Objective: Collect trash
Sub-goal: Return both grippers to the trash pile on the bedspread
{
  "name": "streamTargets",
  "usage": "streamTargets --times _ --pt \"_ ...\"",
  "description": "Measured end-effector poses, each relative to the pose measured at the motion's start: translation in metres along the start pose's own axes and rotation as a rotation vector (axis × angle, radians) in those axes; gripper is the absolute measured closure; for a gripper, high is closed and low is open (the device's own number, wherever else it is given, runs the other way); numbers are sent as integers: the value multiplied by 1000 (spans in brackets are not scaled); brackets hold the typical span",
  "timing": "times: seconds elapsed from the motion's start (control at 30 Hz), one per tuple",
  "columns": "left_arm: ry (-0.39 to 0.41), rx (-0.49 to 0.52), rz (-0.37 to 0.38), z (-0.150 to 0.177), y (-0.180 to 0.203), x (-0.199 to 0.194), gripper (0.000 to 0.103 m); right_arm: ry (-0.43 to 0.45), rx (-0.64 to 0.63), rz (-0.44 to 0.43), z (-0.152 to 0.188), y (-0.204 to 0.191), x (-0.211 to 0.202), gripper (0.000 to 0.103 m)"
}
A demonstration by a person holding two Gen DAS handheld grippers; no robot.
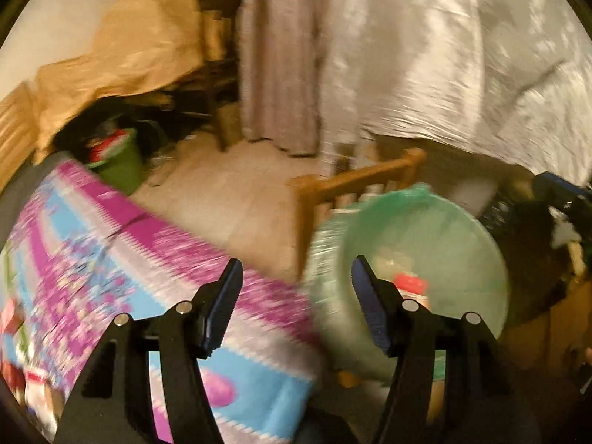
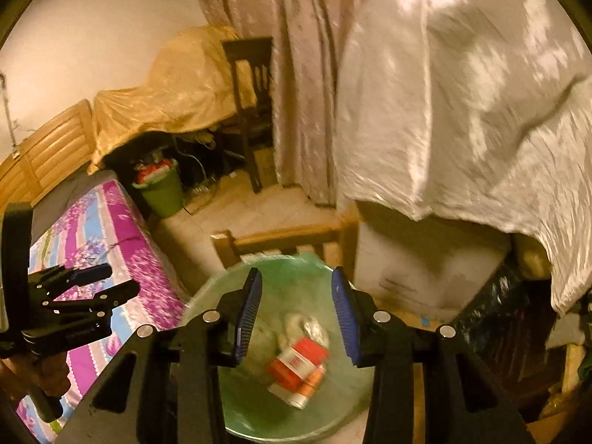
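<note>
the right gripper (image 2: 296, 314) hangs low in the frame over the green-lined trash bin (image 2: 236, 399), jaws apart and empty. in the bin, centre-bottom of the right wrist view, lie a red and white carton (image 2: 298, 362), an orange-capped tube (image 2: 307, 388) and crumpled white paper (image 2: 307, 327). the carton looks light and crushable, best pinched across its flat faces; the tube looks slick and likely to roll. carton and tube lie side by side, long axes running from lower left to upper right. the left gripper (image 1: 294, 296) also stands apart and empty, between the purple floral bedspread (image 1: 111, 244) at lower left and the bin's rim at right. a second green bin (image 2: 162, 192) sits at middle left.
</note>
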State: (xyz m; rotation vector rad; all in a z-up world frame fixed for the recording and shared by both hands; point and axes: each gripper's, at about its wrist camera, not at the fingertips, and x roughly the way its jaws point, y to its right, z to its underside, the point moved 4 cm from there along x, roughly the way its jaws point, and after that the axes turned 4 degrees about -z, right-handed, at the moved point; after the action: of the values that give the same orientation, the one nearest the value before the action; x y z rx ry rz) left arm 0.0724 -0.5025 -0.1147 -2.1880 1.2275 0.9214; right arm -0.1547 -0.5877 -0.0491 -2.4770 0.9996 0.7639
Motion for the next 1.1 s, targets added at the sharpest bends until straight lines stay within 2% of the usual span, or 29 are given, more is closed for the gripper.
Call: streamTargets --times 0.03,0.13,0.23,0.27,0.37,0.47,0.6,0.7,0.8,0.9,1.0,1.1 --pt "17 -20 -43 7 -13 -6 39 29 -21 -3 0 -11 -3 61" --pt "51 -73 -190 34 -58 -25 35 114 -113 -25 4 -58 -11 61" --pt "32 -159 -294 65 -103 -42 35 172 -189 -68 11 -109 -14 61" --pt "27 -188 -316 76 -116 -48 35 176 -211 -109 16 -132 -14 61" --pt "-3 -287 -417 120 -166 -73 35 149 -260 -204 29 -186 -10 55" --pt "-40 -409 -503 168 -211 -102 35 106 -322 -314 46 -246 -8 54" --pt "-68 -634 -592 240 -268 -146 35 34 -423 -451 79 -327 -8 53" --pt "-78 -801 -632 292 -299 -175 35 -51 -471 -550 108 -378 -6 52" --pt "-85 -975 -637 341 -324 -196 35 -157 -491 -629 140 -421 -1 52" --pt "-68 -1116 -627 372 -349 -209 35 -264 -484 -704 168 -457 7 52" --pt "-17 -1223 -589 384 -368 -212 35 -360 -444 -788 185 -491 24 52" --pt "19 -1274 -549 381 -381 -203 35 -458 -373 -870 195 -522 43 52"
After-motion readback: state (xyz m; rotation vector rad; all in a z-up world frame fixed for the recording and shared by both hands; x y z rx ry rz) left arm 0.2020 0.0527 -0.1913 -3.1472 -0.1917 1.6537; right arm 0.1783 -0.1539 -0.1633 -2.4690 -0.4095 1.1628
